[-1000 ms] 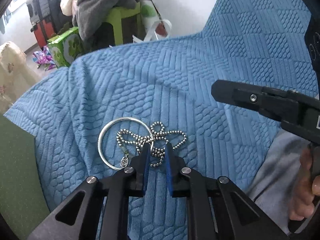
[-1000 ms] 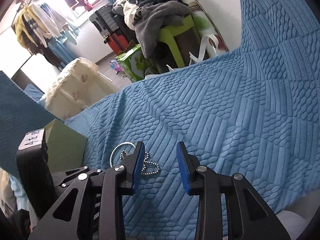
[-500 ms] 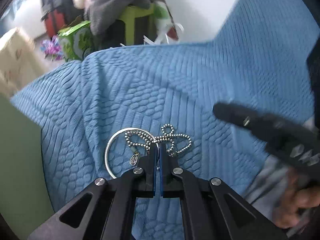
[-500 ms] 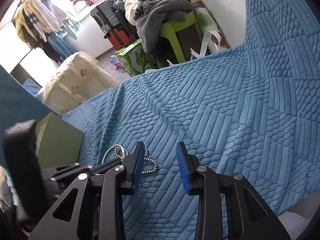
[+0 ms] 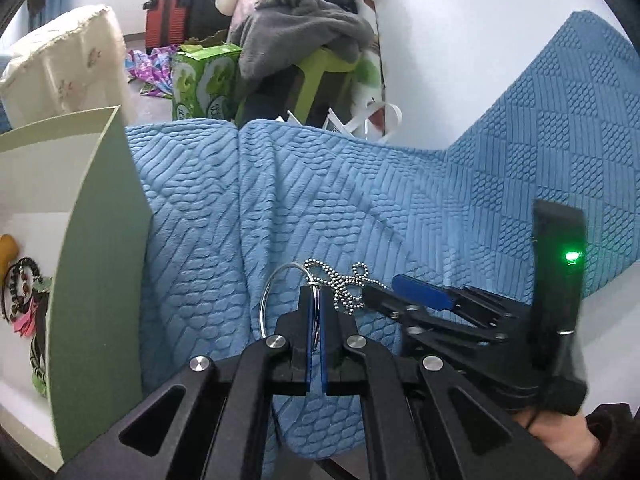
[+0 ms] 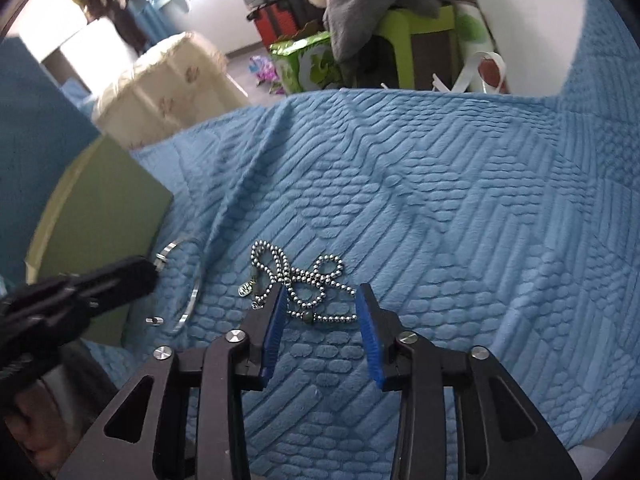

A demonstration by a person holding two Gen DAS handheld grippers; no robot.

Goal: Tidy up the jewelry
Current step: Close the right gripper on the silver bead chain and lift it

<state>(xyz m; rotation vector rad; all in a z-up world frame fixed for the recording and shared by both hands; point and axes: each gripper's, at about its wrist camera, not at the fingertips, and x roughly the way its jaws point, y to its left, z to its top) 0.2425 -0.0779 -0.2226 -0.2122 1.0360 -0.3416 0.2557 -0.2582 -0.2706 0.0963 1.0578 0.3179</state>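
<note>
The left gripper (image 5: 315, 300) is now pinching the silver bangle (image 5: 269, 300) tight between its blue pads; a second ago those pads were apart. The bangle is lifting off the blue blanket (image 5: 360, 200) and is moving away from the bead chain (image 6: 304, 284), which is lying on the blanket. The right gripper (image 6: 322, 312) is holding its pads wide apart around the chain, and it has come much closer. The green box (image 5: 100, 260) with other jewelry is sitting on the left.
</note>
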